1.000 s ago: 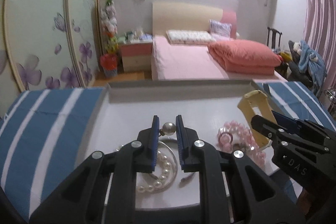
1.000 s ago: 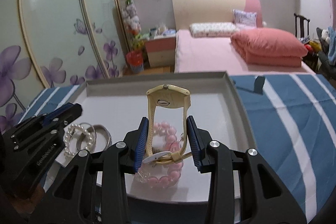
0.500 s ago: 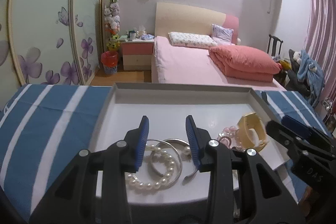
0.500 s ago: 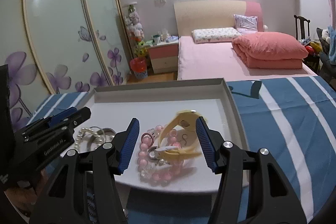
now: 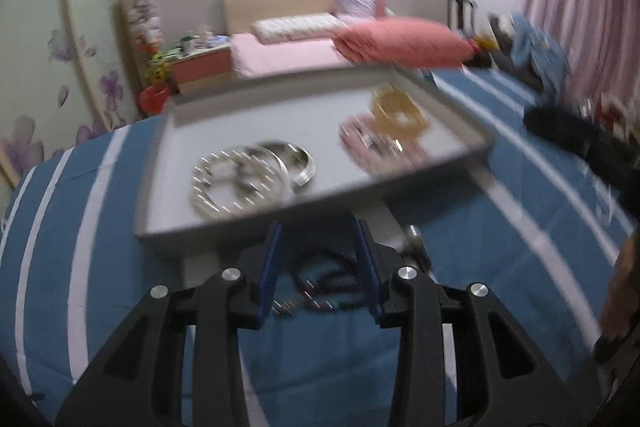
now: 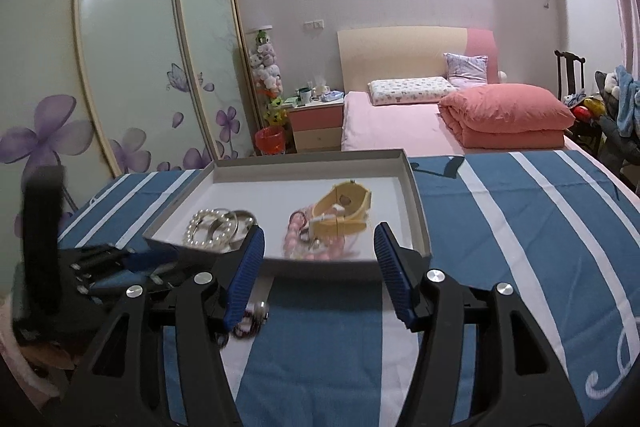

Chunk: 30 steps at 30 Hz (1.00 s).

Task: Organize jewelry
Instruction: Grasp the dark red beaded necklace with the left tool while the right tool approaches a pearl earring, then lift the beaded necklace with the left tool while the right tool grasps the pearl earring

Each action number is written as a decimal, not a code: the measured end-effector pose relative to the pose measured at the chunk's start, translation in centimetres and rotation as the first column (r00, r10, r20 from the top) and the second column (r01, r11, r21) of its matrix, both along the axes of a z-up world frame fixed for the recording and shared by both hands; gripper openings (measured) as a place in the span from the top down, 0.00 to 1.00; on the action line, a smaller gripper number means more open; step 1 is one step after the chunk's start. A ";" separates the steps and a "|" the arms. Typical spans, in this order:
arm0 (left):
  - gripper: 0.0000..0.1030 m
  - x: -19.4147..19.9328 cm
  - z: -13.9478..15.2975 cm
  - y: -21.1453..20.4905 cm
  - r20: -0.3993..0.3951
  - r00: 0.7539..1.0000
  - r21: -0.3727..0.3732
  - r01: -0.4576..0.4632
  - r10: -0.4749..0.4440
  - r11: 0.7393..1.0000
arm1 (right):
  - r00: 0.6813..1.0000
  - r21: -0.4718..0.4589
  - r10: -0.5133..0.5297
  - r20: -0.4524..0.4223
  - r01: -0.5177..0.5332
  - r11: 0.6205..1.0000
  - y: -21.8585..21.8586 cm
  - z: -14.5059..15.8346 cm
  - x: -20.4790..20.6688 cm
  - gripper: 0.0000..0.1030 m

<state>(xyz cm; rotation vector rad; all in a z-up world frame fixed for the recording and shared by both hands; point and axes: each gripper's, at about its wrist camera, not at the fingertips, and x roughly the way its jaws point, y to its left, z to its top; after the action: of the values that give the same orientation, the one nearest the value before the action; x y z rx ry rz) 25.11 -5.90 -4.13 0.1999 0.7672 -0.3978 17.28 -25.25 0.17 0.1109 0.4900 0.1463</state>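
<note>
**Jaws released, jewelry in tray**

Left gripper (image 5: 319,227) spread over a dark beaded bracelet (image 5: 320,285) on the striped cloth (image 6: 520,227). Right gripper (image 6: 320,241) spread, empty. At 12 o'clock: tray (image 6: 418,211) with pearls (image 6: 204,227), bangle (image 6: 240,219), pink beads (image 6: 294,241), watch (image 6: 344,207).

left gripper (image 5: 318,259) open over dark beaded bracelet (image 5: 324,285).

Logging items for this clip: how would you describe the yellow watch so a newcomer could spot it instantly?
Find the shallow grey tray on the blue-and-white striped cloth. In the right half of the tray, the yellow watch lies partly on a pink bead bracelet. It is the only yellow piece with a broad strap; the pearl bracelet and silver bangle lie to the left.
</note>
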 end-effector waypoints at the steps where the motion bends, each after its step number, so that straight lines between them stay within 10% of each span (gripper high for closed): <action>1: 0.49 -0.3 -0.4 -0.4 -0.003 1.000 0.006 0.012 -0.012 1.000 | 1.000 0.003 -0.001 -0.001 0.001 1.000 -0.1 -0.1 -0.2 0.44; 11: 0.33 -0.3 -2.9 -3.7 -0.089 0.993 0.090 0.080 -0.072 0.993 | 1.000 0.032 -0.025 -0.004 0.025 0.999 -1.8 -0.6 -1.3 0.44; 18: 0.83 -0.4 -3.0 -4.1 -0.099 0.989 0.078 0.114 -0.106 0.990 | 1.000 0.040 -0.024 -0.015 0.025 0.999 -1.8 -1.0 -1.3 0.43; 30: 0.90 -0.3 -2.9 0.3 -0.090 0.996 0.113 -0.013 0.023 0.994 | 0.999 0.015 0.019 -0.040 -0.019 1.000 -0.5 -1.5 -1.4 0.43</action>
<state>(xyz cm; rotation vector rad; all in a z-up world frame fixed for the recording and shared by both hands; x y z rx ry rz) 24.79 -5.62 -7.03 0.2817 0.8811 -0.3488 15.86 -25.79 -1.34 0.1238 0.5305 0.1665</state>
